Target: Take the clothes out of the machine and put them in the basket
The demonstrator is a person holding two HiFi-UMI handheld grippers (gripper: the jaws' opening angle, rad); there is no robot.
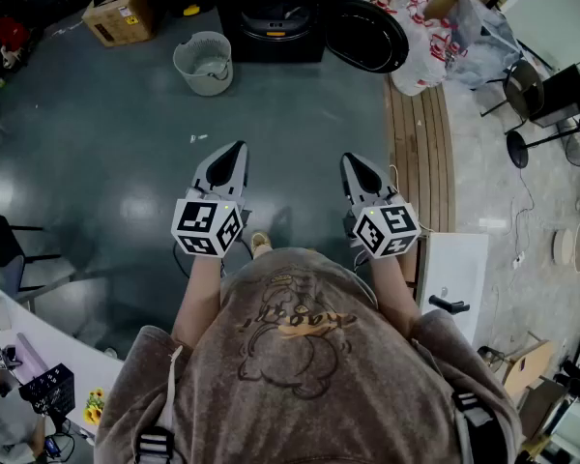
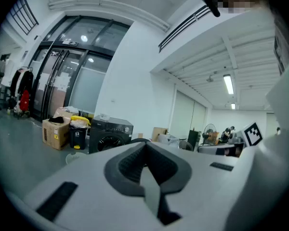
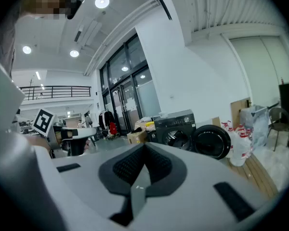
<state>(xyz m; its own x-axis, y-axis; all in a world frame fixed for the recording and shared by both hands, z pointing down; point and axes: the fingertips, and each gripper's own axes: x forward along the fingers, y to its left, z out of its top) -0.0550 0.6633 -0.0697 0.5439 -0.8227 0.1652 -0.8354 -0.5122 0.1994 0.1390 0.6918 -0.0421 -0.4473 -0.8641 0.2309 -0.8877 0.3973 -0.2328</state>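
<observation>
Grey basket (image 1: 205, 63), seemingly perforated, stands well beyond the left hand-held gripper (image 1: 237, 147).

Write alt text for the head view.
A person holds out the left gripper and the right gripper, both shut and empty. Ahead stand a dark washing machine, door open, and a grey basket left of it.
</observation>
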